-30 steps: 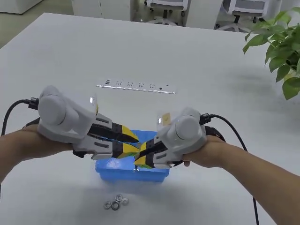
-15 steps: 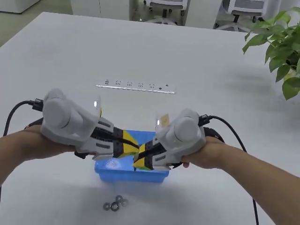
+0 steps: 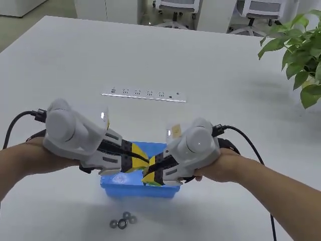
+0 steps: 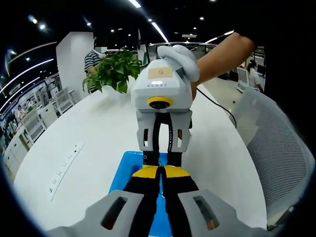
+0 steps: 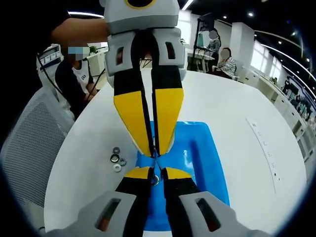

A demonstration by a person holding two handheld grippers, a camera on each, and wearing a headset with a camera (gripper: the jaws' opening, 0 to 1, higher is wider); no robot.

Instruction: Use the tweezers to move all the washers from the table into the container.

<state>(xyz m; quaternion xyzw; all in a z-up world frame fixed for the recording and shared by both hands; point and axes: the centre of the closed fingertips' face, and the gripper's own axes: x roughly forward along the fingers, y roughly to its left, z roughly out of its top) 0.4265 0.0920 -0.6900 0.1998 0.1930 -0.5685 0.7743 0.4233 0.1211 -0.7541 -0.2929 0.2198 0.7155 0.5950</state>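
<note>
Bench: blue container under both grippers. Left gripper and right gripper fingers narrow, tips meeting, seemingly pinching thin tweezers. Washers cluster beside container. Step: settling tweezers grip; next, reach washers.

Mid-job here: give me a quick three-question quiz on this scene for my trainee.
1. True or false: the small silver metal washers lie inside the blue plastic container.
2. Multiple choice: the tips of the left tool and the right tool meet
A) over the washers
B) over the container
C) past the table's edge
3. Fill in: in the head view, the washers lie on the white table on the container's ___ side, counted from the person.

Key: 1 false, they lie on the table outside it; 2 B; 3 near.
</note>
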